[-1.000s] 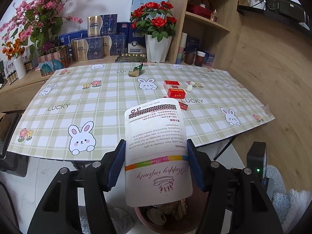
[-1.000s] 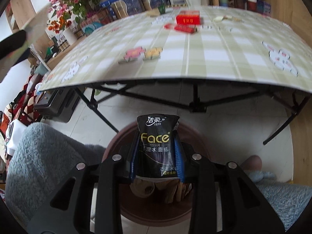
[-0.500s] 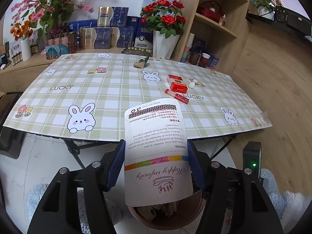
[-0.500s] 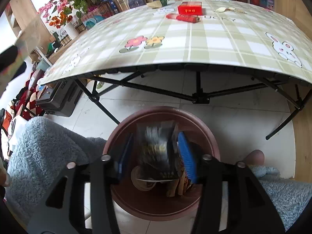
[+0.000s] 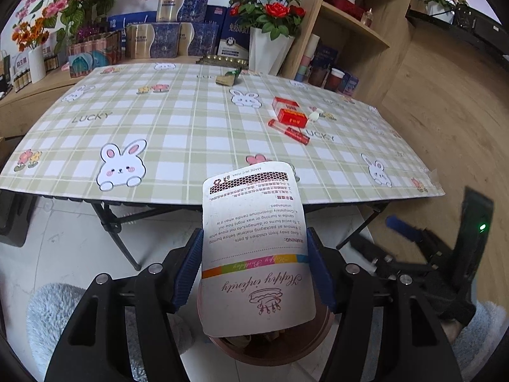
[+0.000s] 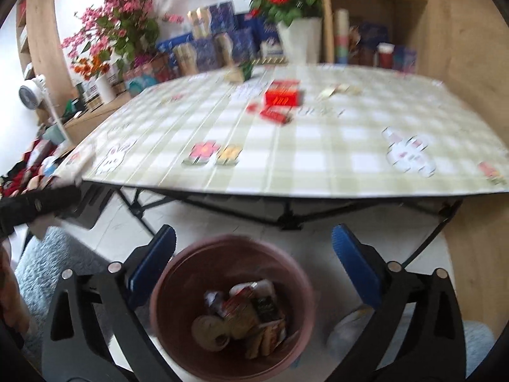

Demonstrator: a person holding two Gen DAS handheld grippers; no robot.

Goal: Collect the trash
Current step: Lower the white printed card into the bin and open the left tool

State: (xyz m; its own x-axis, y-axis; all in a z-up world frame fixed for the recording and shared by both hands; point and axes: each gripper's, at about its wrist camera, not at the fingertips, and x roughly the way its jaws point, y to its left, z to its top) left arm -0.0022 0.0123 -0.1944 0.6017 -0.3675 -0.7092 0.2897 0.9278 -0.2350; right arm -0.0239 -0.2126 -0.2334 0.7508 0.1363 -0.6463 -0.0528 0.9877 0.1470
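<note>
My left gripper (image 5: pixel 254 264) is shut on a white candle package card (image 5: pixel 256 248) printed with warning text, held above the brown trash bin (image 5: pixel 318 339) on the floor. My right gripper (image 6: pixel 254 251) is open and empty over the same bin (image 6: pixel 165 289), which holds several wrappers, among them a dark tissue pack (image 6: pixel 267 307). The right gripper also shows at the right in the left wrist view (image 5: pixel 413 238). On the checked tablecloth lie red boxes (image 5: pixel 288 113), a red tube (image 5: pixel 288 131), a small white scrap (image 5: pixel 314 115) and a green-and-tan wrapper (image 5: pixel 227 77).
The folding table (image 5: pixel 73 191) stands in front of the bin, its black legs (image 5: pixel 111 222) close by. Grey fluffy rugs (image 5: pixel 51 312) flank the bin. Flower vases (image 5: pixel 270 51), gift boxes and wooden shelves (image 5: pixel 356 22) line the back.
My right gripper opened and dropped the dark tissue pack into the bin, then tilted up toward the table. My left gripper carried the card back from the table to above the bin.
</note>
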